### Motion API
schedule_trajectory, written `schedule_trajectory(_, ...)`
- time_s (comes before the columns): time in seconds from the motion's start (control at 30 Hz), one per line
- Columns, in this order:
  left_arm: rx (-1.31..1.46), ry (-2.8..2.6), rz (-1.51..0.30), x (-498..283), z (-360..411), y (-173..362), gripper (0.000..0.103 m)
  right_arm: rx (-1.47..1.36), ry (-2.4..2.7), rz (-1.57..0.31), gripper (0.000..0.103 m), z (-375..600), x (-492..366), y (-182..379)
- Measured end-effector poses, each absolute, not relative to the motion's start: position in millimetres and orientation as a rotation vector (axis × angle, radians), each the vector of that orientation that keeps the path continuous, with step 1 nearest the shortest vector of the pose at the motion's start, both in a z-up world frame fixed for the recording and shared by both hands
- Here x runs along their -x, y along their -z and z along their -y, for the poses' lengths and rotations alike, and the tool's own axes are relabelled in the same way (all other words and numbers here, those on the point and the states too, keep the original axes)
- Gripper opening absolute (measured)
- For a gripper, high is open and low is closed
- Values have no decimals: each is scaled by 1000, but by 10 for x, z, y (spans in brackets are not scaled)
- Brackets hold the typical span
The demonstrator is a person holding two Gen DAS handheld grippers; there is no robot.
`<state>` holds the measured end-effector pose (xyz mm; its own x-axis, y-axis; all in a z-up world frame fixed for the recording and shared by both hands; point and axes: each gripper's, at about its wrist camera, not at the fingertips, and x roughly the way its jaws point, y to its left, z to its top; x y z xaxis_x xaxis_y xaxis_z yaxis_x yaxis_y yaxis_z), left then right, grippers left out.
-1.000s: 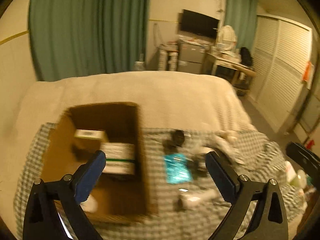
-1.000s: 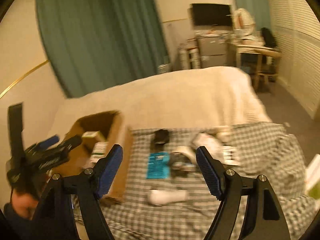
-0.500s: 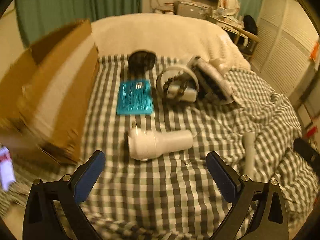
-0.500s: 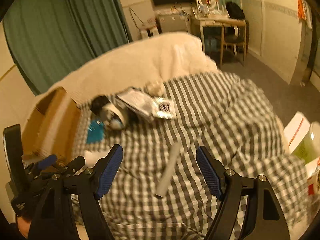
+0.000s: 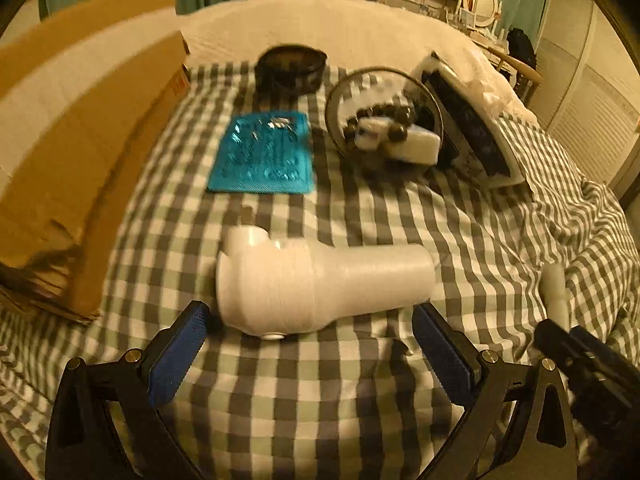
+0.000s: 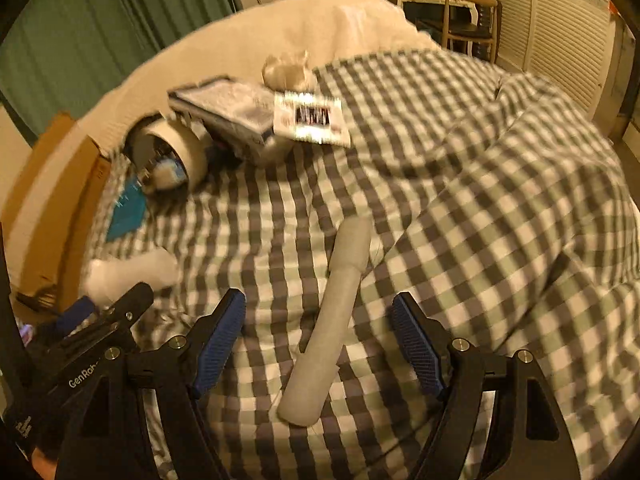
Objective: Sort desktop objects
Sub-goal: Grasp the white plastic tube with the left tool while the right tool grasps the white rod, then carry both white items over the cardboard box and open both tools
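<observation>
Both claws are hanging wide open and empty, the left claw [image 5: 308, 344] nearing a smooth, probably light white bottle [image 5: 320, 276] best taken across its body, the right claw [image 6: 318, 340] straddling a slim, probably stiff grey stick [image 6: 332, 320].

The cardboard box [image 5: 72, 168] runs off the left edge, its inside hidden; motion blur smears the printed packet [image 6: 310, 118] past reading, and the white bundle [image 6: 286, 72] behind it is too soft to identify

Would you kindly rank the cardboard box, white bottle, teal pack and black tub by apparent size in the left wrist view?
1. Cardboard box
2. White bottle, though nearness enlarges it
3. Teal pack
4. Black tub, farthest away
</observation>
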<state>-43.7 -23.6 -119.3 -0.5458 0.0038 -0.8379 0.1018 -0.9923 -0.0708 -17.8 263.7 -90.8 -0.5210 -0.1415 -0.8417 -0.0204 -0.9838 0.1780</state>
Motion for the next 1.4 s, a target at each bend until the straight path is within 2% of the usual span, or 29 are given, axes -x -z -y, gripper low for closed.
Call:
schedule_trajectory(0.17, -1421, 2740, -134, 349, 156, 1094, 103, -1522, 2688, 220, 75, -2598, 167, 984)
schedule_trajectory(0.47, -1450, 2666, -214, 557, 162, 1218, 103, -1536, 2705, 161, 74, -2542, 139, 995)
schedule_trajectory(0.57, -1442, 2686, -220, 613, 200, 1244, 103, -1560, 2718, 108, 59, -2525, 159, 1015)
schedule_trajectory(0.63, -1436, 2706, -225, 612, 219, 1241, 103, -1563, 2721, 97, 30, -2535, 161, 1015)
schedule_trajectory(0.7, -1434, 2720, -251, 594, 239, 1224, 103, -1577, 2715, 120, 17, -2546, 164, 1019)
schedule_trajectory(0.73, -1431, 2728, -257, 576, 246, 1208, 103, -1577, 2713, 133, 14, -2565, 160, 1010)
schedule_trajectory(0.87, -1436, 2754, -258, 473, 257, 1122, 103, -1537, 2695, 235, 12, -2643, 93, 910)
schedule_trajectory(1.07, -1390, 2823, -314, 236, 380, 739, 103, -1446, 2687, 269, 11, -2677, -133, 589)
schedule_trajectory(1.17, -1322, 2889, -355, 112, 485, 308, 103, -1408, 2691, 257, 11, -2647, -248, 393)
schedule_trajectory(1.4, -1090, 2982, -196, 50, 909, -736, 103, -1221, 2662, 240, 11, -2196, -405, -362)
